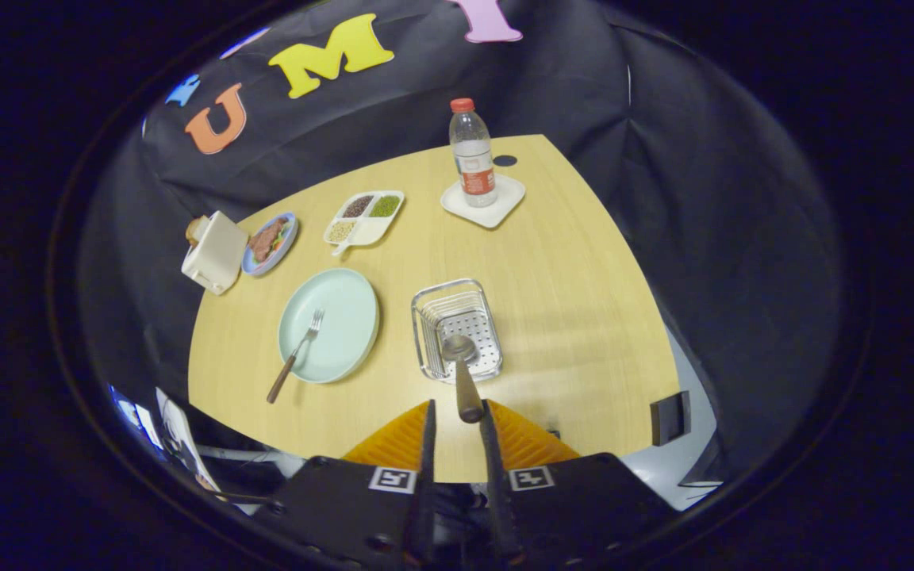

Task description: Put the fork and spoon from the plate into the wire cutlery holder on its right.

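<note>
Fork (pixel 296 354) on plate (pixel 346 301), holder (pixel 457 329) rightward

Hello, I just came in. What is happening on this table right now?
A person is clearing cutlery with a hand-held gripper. Its fingers are shut on the handle of a spoon, and the spoon's bowl hangs over the near edge of the wire cutlery holder, so it looks about to go in. The fork is untouched: it lies on the green plate to the left of the holder, with its handle sticking out over the plate's near rim.
</note>
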`<state>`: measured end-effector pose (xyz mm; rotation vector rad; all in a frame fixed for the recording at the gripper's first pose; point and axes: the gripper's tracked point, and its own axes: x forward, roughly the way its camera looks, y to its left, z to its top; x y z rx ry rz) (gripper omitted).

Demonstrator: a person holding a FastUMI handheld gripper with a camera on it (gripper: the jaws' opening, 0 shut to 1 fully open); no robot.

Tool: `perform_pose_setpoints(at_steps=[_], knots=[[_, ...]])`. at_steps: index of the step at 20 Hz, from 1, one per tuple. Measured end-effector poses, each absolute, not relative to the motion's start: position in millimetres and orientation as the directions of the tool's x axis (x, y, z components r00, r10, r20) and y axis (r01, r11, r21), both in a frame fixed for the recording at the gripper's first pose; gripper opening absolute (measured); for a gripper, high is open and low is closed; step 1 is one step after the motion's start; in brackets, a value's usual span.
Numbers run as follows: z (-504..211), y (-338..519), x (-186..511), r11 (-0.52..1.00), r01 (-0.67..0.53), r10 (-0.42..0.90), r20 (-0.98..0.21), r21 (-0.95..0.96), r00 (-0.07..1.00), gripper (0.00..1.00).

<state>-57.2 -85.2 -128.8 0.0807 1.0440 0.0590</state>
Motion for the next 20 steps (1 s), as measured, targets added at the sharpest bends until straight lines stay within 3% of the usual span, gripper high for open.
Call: perform_pose_setpoints(at_steps=[4,10,20], knots=[[-107,-68,-49,0.999,-0.017,0.044,-0.809,0.042,0.587,0.93],[-118,18,-55,0.992,-0.094,0.120,-0.807,0.080,0.579,0.92],[-207,172,-78,0.972,-0.196,0.202,-0.884,0.128,0.422,0.92]])
